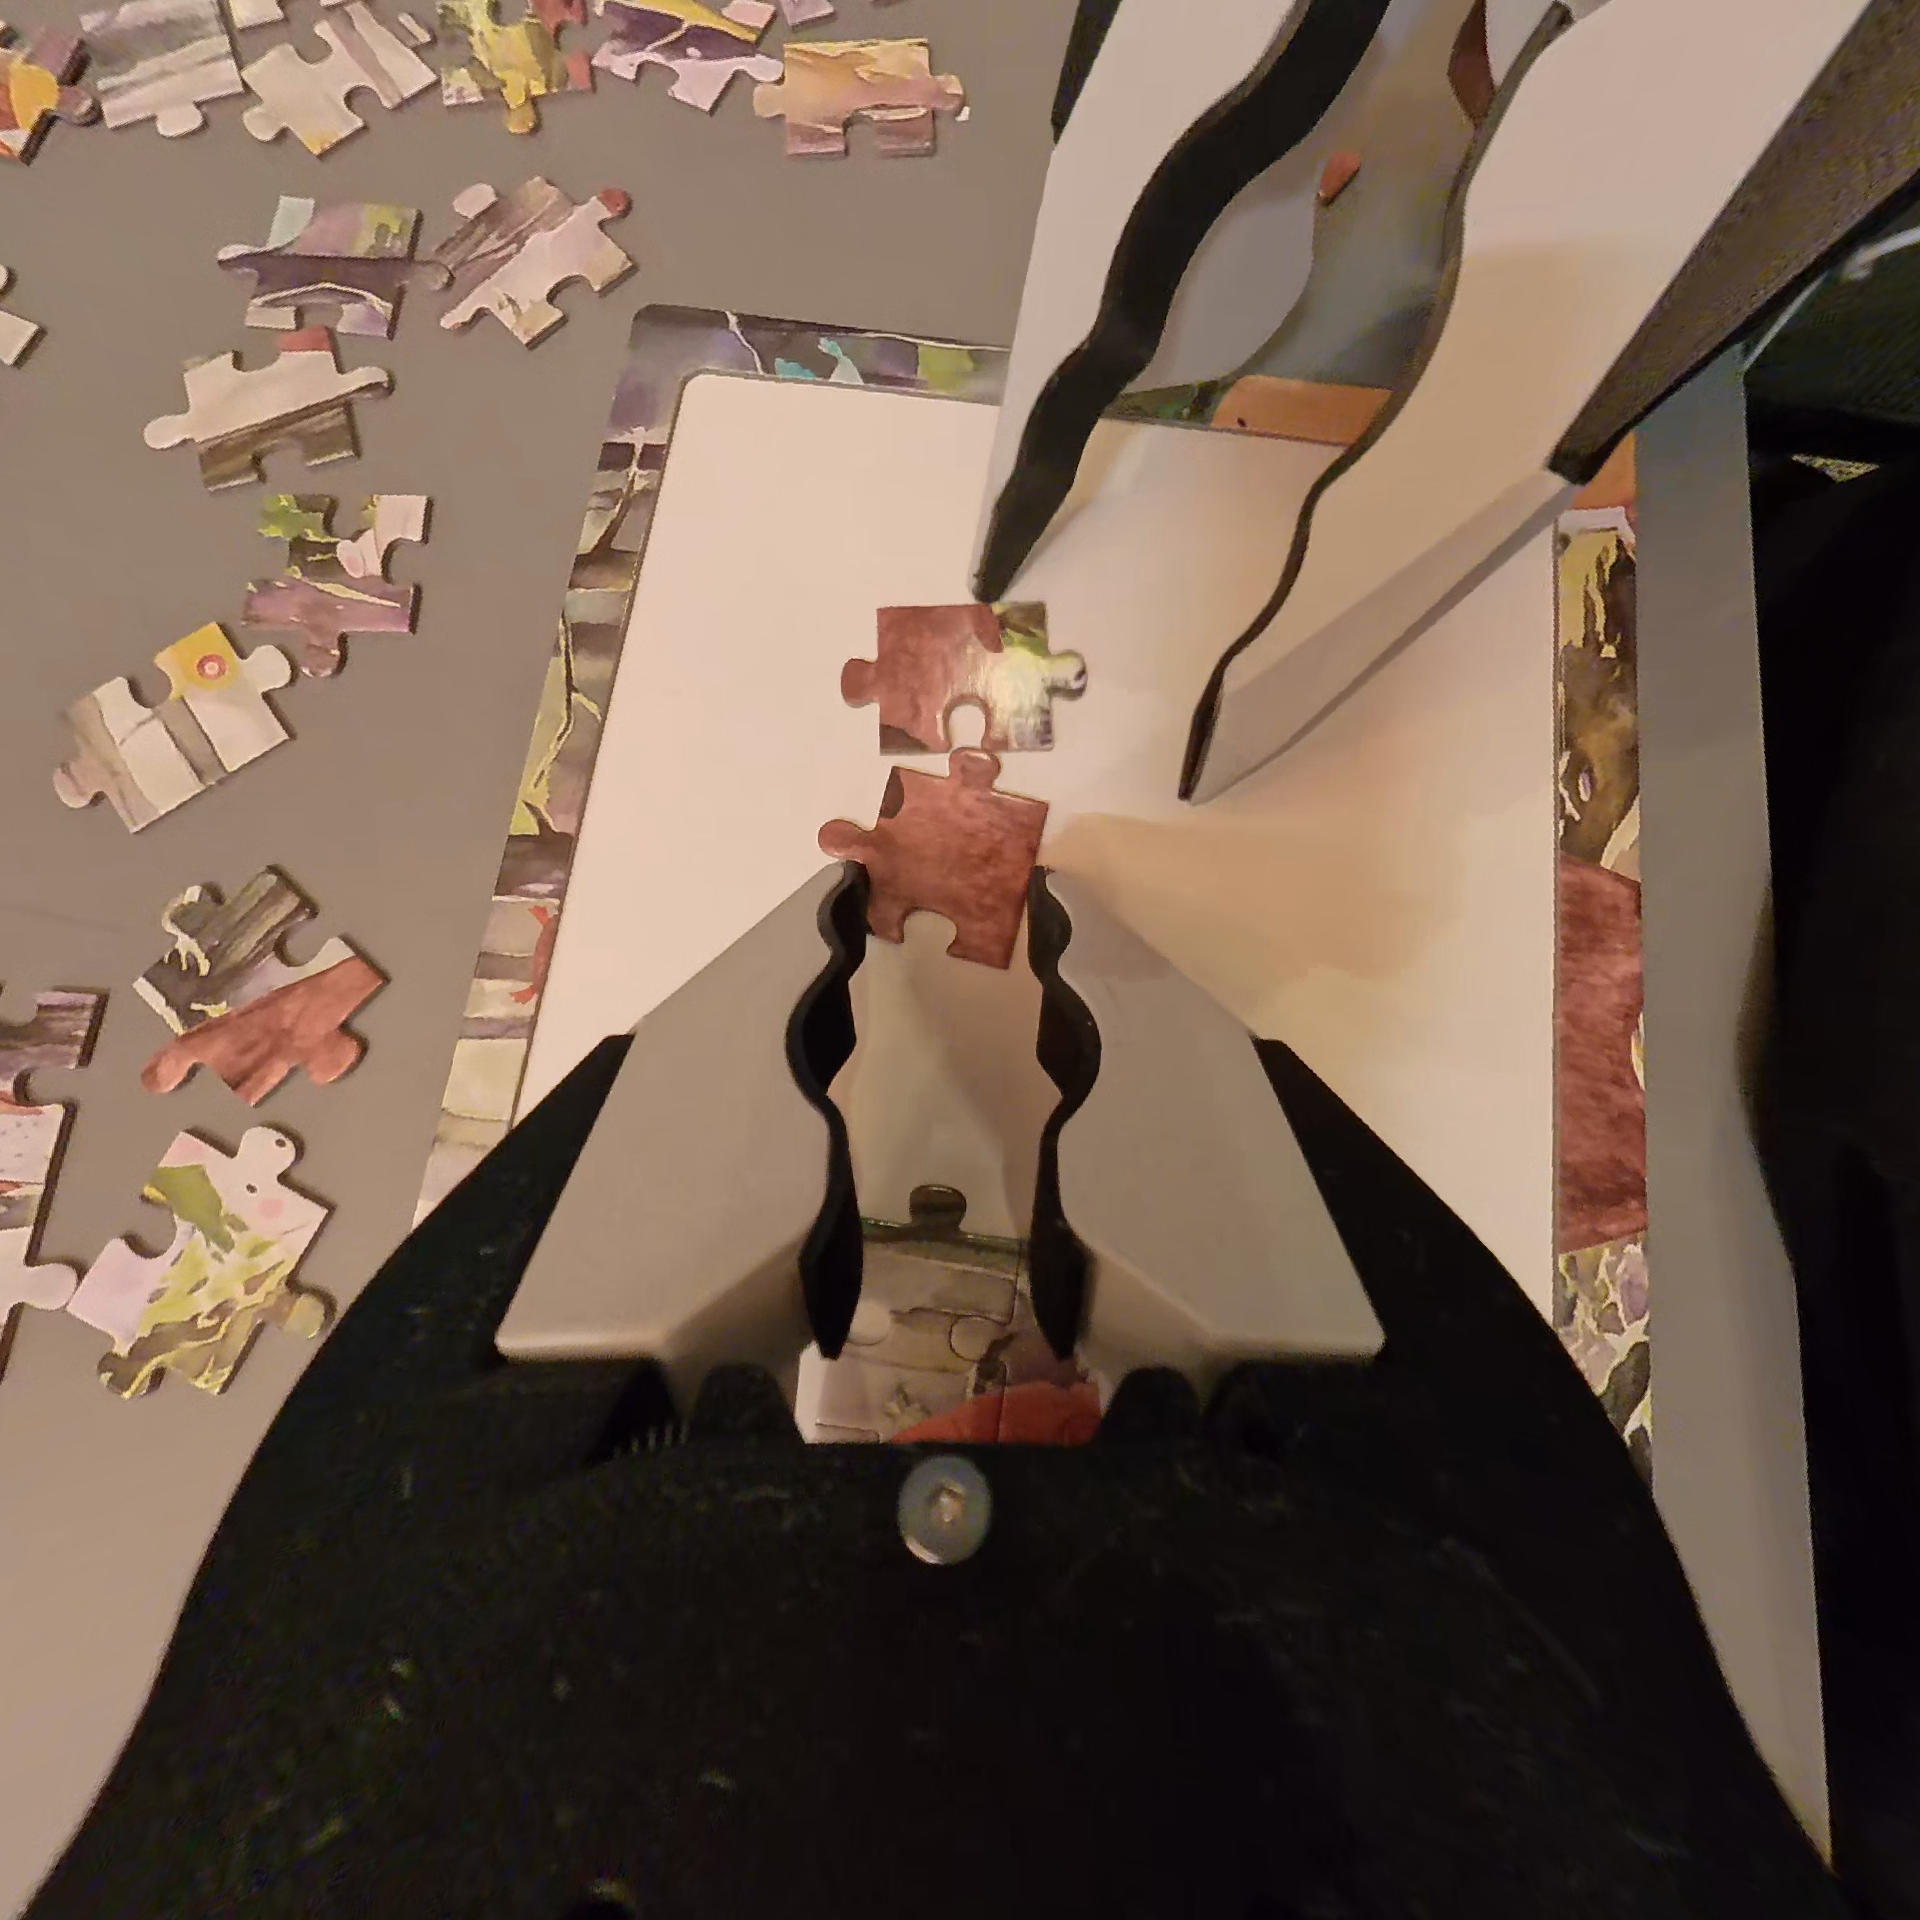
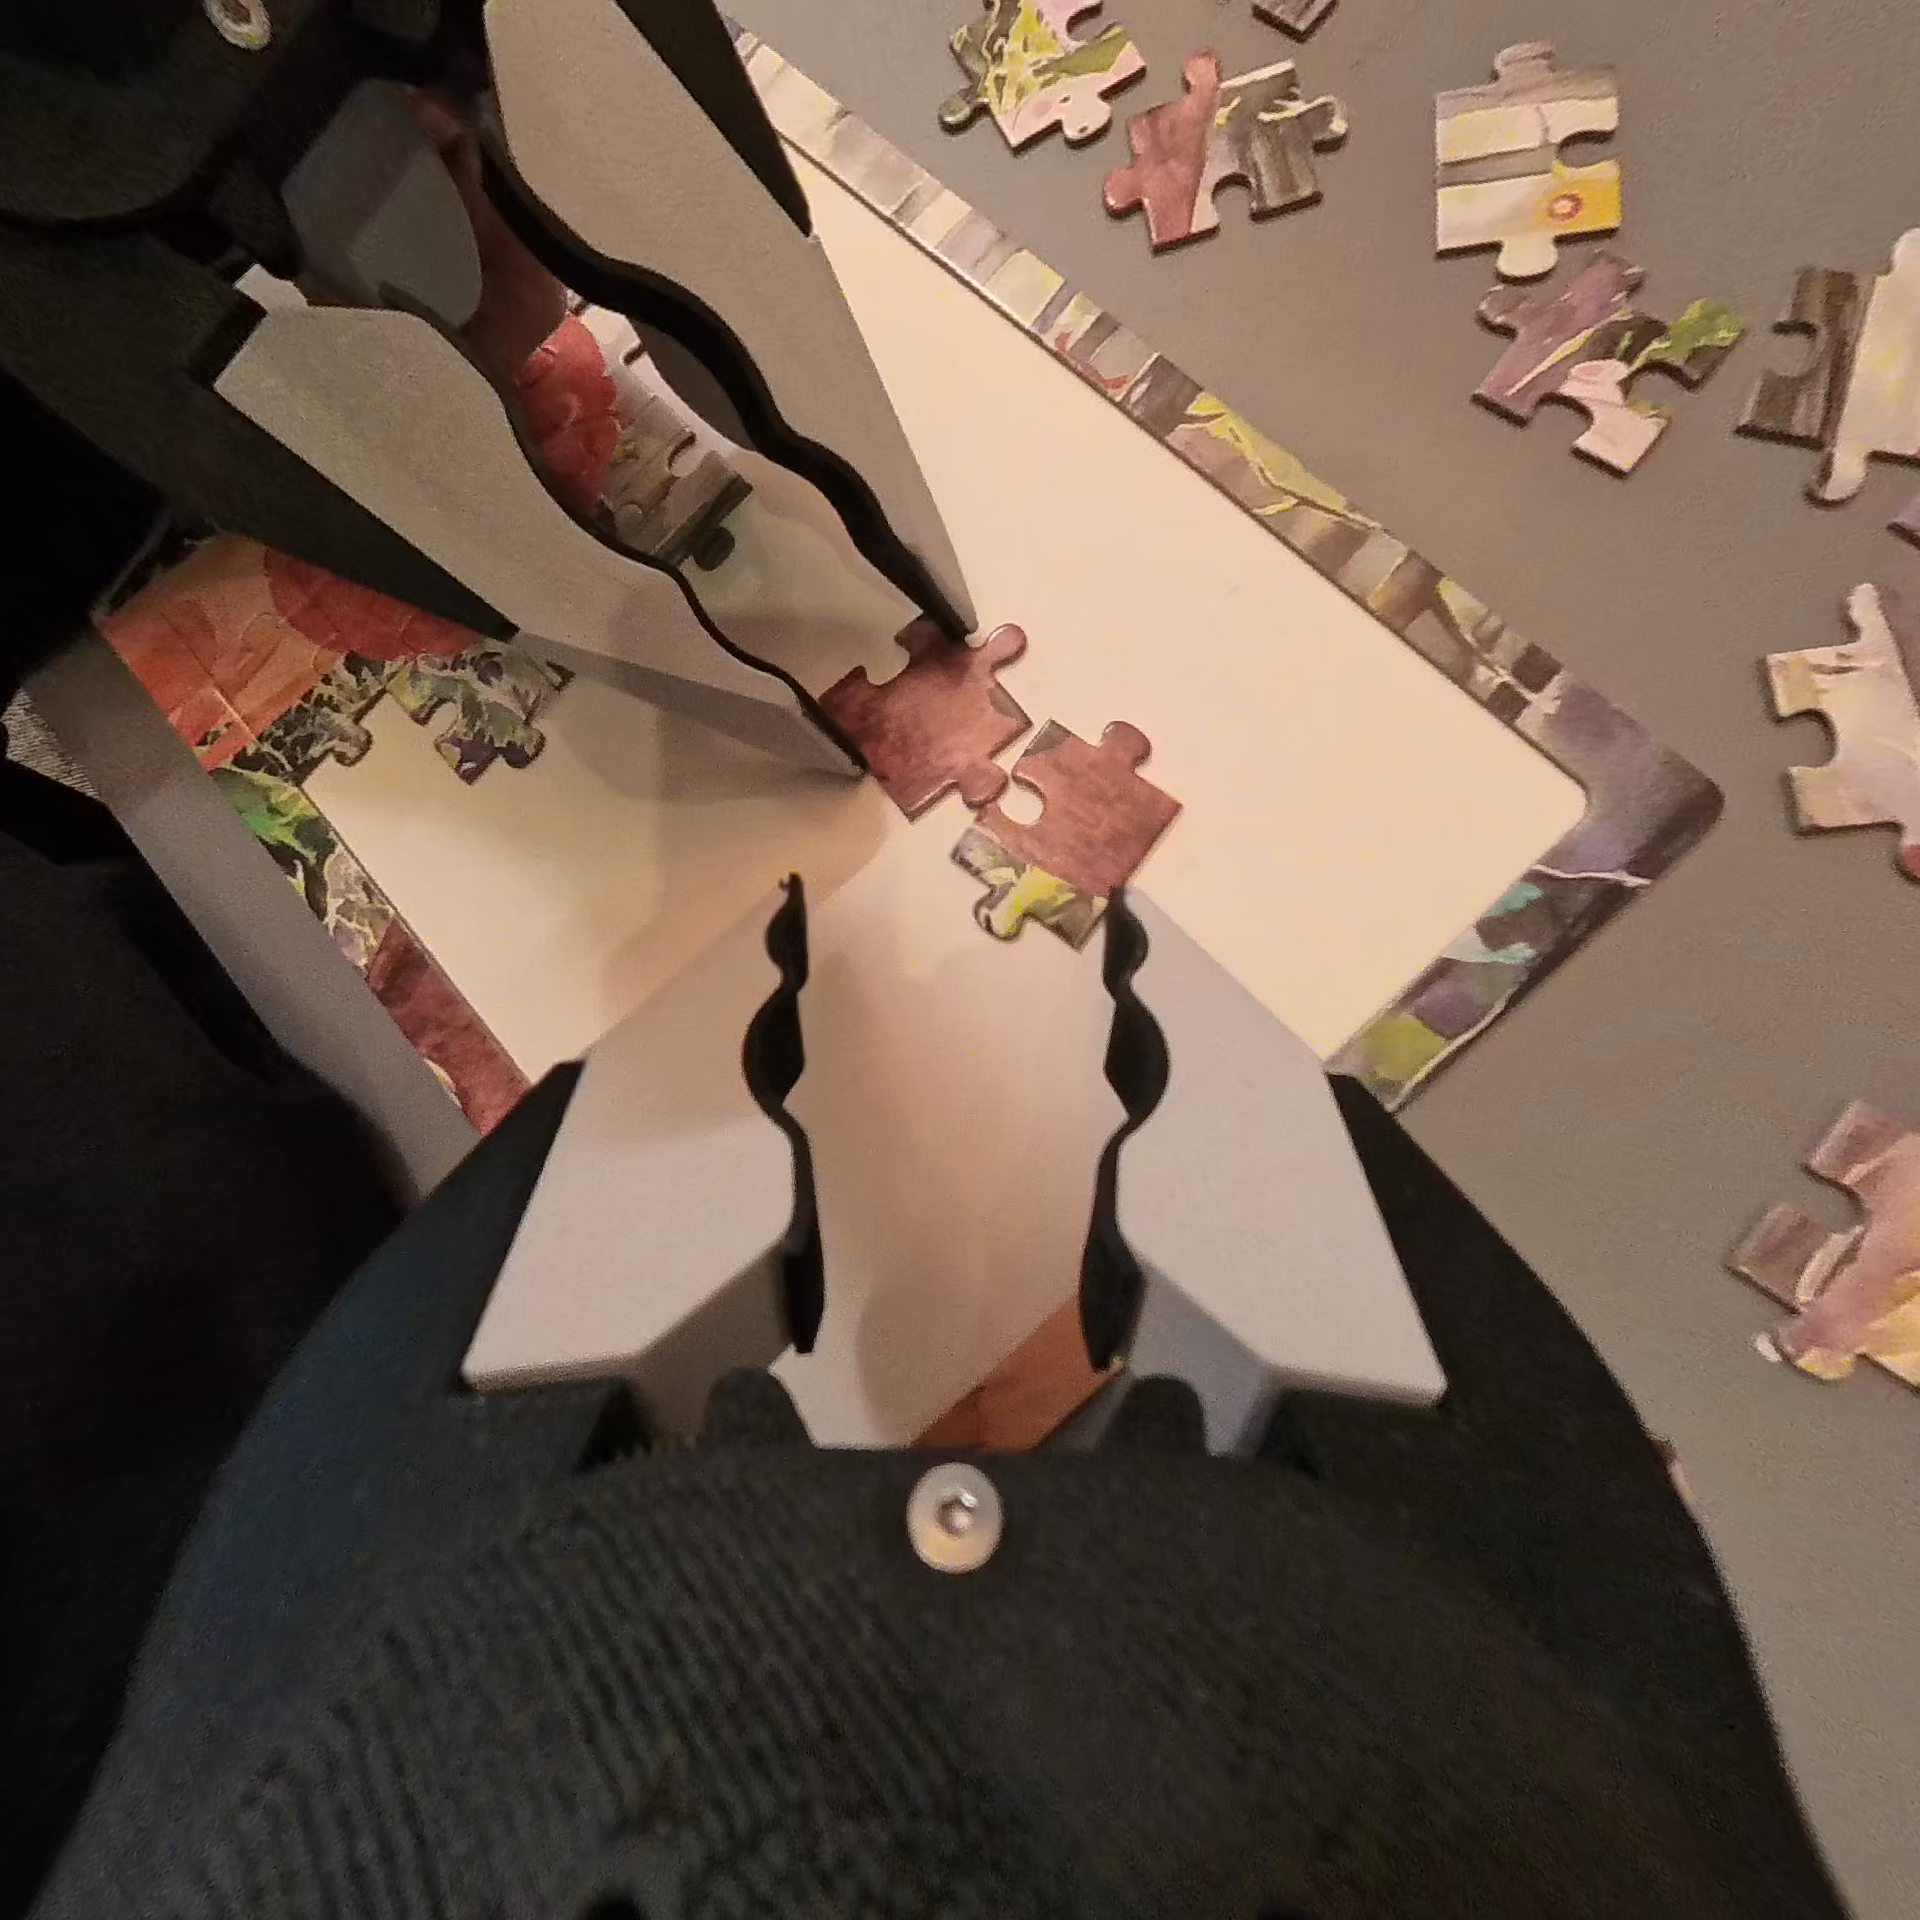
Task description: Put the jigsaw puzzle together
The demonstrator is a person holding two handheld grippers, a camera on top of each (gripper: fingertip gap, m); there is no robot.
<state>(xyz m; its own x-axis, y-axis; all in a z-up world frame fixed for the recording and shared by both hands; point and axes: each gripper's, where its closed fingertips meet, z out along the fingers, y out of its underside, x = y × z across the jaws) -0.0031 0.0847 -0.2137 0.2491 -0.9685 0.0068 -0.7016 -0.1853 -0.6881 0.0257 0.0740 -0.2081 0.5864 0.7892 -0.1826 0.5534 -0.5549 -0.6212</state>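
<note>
A puzzle tray with a white floor (image 1: 779,561) and a painted frame (image 1: 582,665) lies on the grey table. My left gripper (image 1: 943,875) is shut on a brown puzzle piece (image 1: 961,862), held low over the floor. The piece's tab meets the notch of a brown-and-green piece (image 1: 971,681) lying flat. My right gripper (image 2: 954,899) is open and empty, with one fingertip (image 2: 1117,909) at the edge of the brown-and-green piece (image 2: 1075,821). In the right wrist view the left gripper (image 2: 906,696) holds the brown piece (image 2: 925,727) from the upper left.
Several loose pieces (image 1: 260,436) lie on the grey table left of the tray, and they also show in the right wrist view (image 2: 1527,166). Joined red and green pieces (image 2: 312,644) fill the tray's near corner. The painted frame (image 2: 1299,488) borders the white floor.
</note>
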